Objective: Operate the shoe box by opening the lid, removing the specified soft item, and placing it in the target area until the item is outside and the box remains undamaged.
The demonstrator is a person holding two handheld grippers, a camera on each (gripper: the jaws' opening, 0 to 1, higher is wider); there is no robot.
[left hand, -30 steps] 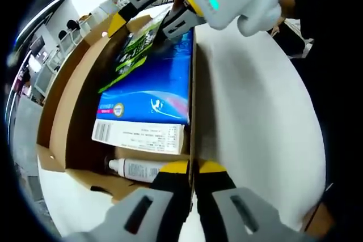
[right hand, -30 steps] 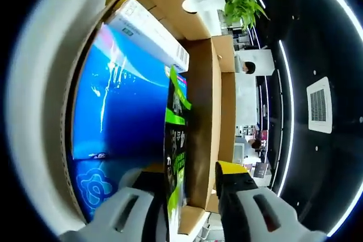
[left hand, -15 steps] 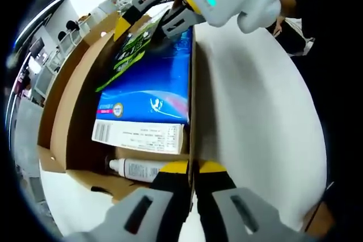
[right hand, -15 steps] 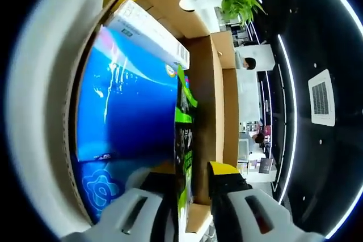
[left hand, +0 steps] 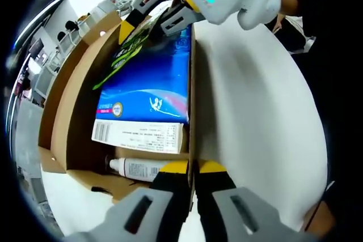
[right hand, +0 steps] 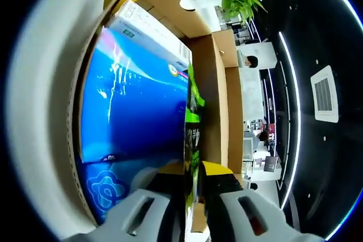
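In the open cardboard shoe box (left hand: 68, 111), a green-and-black soft packet (left hand: 133, 43) is pinched at its edge by the right gripper (right hand: 193, 177), jaws clenched on it, beside the blue tissue pack (left hand: 150, 89). The box's raised white lid (left hand: 249, 111) is clamped by the left gripper (left hand: 193, 175).

No word, brand or number can be read with certainty. A barcode and lines of small print are seen on the white end panel of the blue box (left hand: 148, 101), too small to make out, beside a round seal. Large pale lettering on the green-and-black packet (left hand: 132, 42) is blurred. Print on the white bottle (left hand: 136, 169) is likewise illegible.
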